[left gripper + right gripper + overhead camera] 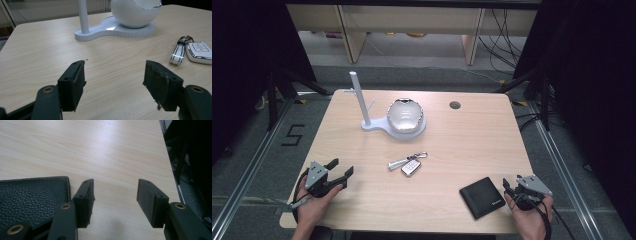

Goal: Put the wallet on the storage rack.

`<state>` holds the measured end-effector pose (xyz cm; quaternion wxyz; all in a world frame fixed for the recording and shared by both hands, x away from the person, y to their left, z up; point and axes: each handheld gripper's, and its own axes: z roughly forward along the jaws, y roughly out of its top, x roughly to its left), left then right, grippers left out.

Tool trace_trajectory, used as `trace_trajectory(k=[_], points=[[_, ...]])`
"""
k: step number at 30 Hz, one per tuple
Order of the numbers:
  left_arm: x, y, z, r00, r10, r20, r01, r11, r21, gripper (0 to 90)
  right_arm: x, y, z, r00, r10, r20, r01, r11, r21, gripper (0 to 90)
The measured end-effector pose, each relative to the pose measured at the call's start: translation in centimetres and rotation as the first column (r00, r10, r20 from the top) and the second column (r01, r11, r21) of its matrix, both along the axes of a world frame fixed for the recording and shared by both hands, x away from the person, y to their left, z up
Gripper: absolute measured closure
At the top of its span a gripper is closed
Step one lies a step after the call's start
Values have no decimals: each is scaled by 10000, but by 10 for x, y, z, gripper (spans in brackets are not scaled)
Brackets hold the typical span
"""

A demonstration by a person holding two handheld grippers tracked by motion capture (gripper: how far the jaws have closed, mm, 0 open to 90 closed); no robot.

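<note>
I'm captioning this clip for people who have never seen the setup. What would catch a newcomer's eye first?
Probably the glossy white bowl-shaped holder with its upright post, at the far middle of the wooden table. Next, the car key with its strap at the centre, and the black leather wallet at the near right, beside the right gripper. The left gripper waits open at the near left.

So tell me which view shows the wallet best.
The high view: the whole black wallet lies flat near the right claw. The right gripper view gives its leather grain and stitching close up, but cropped.
</note>
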<state>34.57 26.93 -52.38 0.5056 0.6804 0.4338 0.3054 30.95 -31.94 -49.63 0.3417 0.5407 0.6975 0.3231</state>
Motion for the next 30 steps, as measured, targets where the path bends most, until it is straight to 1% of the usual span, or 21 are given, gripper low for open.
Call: trace_trajectory(k=[1,3,4,5,6,7,8,9,13,15,16,18,19,20,21,22,23,24,26,28,30], points=[[0,0,0,10000,19,-79,-18,10000,49,330,0,0,2,9997,7,-243,-10,9999,-126,490],[0,0,0,9999,1,-102,-1,10000,20,335,1,2,3,9998,-1,-210,-1,9999,-104,490],[1,0,1,9998,47,-210,-46,10000,55,338,3,4,6,9984,72,-558,-83,9998,-184,489],[2,0,0,9998,38,-182,-38,10000,2,342,3,5,7,9969,84,-787,-109,9995,-308,490],[2,0,0,9998,51,-197,-51,10000,13,346,4,7,8,9955,149,-931,-171,9996,-237,490],[2,-1,0,9998,56,-186,-56,10000,24,349,5,9,7,9969,162,-764,-180,9996,-229,490],[2,-1,0,9998,56,-186,-56,10000,24,351,5,9,7,9969,162,-764,-180,9996,-229,490],[2,-1,0,9998,58,-207,-56,9999,93,351,5,13,12,9897,293,-1400,-356,9984,-429,489],[2,-2,0,9998,-30,-214,33,9999,130,352,5,21,20,9844,207,-1748,-369,9953,-900,540],[1,-1,0,9998,-62,-199,65,9999,129,356,5,24,24,9795,455,-1962,-604,9957,-704,543],[2,-1,0,9998,-82,-158,84,9999,103,358,4,26,27,9799,348,-1962,-521,9951,-835,544],[2,-1,0,9998,-88,-174,89,9999,61,360,5,31,30,9793,564,-1942,-695,9957,-610,541],[2,-1,0,9998,-94,-175,94,10000,31,361,4,31,33,9736,728,-2164,-907,9931,-738,538],[2,-2,0,9998,-106,-155,106,9999,-30,362,4,34,35,9747,692,-2124,-867,9935,-743,539],[2,-2,0,9998,-124,-152,124,9999,-13,361,3,35,38,9712,805,-2242,-1007,9917,-805,538],[2,-2,0,9998,-134,-145,134,9999,-1,361,2,38,40,9637,739,-2566,-937,9934,-659,533],[2,-1,0,9998,-152,-164,154,9998,89,361,4,38,41,9612,939,-2595,-1185,9896,-810,531],[2,-2,0,9998,-134,-140,134,9999,23,361,3,41,43,9541,944,-2844,-1156,9916,-586,528],[2,-1,0,9998,-138,-164,140,9998,137,360,5,42,46,9519,1283,-2782,-1546,9852,-746,519],[1,-1,1,9998,-120,-185,123,9998,160,360,5,46,49,9410,1457,-3053,-1721,9832,-611,507],[2,-1,0,9998,-145,-170,146,9999,89,360,4,51,51,9321,1410,-3338,-1710,9833,-621,492]])
